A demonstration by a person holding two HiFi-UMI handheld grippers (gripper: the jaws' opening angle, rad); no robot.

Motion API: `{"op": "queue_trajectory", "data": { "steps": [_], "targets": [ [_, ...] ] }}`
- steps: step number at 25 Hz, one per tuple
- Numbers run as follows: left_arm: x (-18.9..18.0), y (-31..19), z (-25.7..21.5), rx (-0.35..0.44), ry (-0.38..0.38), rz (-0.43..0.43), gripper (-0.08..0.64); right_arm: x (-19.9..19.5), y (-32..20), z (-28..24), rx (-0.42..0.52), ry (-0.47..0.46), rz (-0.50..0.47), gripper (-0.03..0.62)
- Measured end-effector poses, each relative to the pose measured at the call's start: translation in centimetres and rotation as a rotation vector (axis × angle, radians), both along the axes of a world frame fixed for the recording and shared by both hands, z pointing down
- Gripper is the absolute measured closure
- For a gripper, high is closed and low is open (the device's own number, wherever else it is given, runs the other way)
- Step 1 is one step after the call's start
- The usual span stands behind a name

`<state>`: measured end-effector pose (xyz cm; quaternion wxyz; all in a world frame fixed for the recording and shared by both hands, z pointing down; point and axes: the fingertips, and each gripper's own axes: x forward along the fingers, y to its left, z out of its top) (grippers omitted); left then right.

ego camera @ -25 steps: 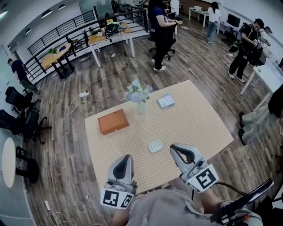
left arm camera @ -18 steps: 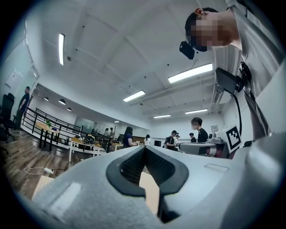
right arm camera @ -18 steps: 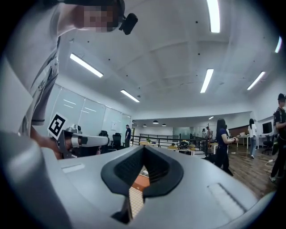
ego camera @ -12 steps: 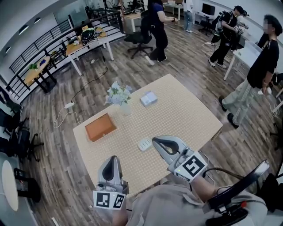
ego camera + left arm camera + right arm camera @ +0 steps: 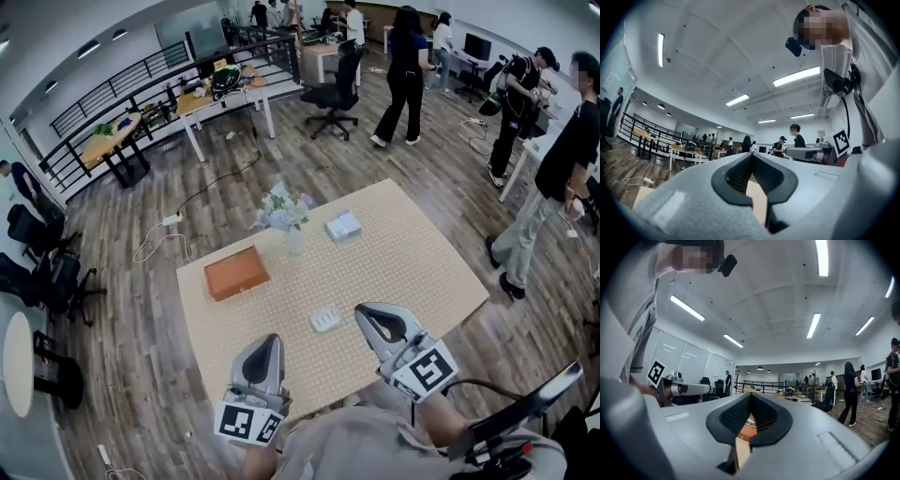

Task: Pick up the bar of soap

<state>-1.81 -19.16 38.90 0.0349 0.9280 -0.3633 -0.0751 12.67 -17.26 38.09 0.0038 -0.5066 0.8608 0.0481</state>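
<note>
Pale bar of soap (image 5: 326,319) lying flat on beige table (image 5: 422,272), near front edge, just left of right gripper (image 5: 366,316), farther from left gripper (image 5: 266,341). Both sets of jaws pressed together, holding nothing. Beyond: brown box (image 5: 236,272), flower vase (image 5: 287,214).

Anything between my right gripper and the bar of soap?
Nothing visible. The pale rectangular bar of soap lies on the beige dotted tabletop beside the shut right gripper, apart from it; the flower vase stands farther back.
</note>
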Motion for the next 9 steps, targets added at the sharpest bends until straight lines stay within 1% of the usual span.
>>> {"op": "queue_trajectory", "data": {
  "steps": [9],
  "targets": [
    [-0.13,0.77,0.67,0.0,-0.002,-0.008,0.569,0.23,0.6,0.7,-0.008,0.007,-0.008,0.597]
  ]
}}
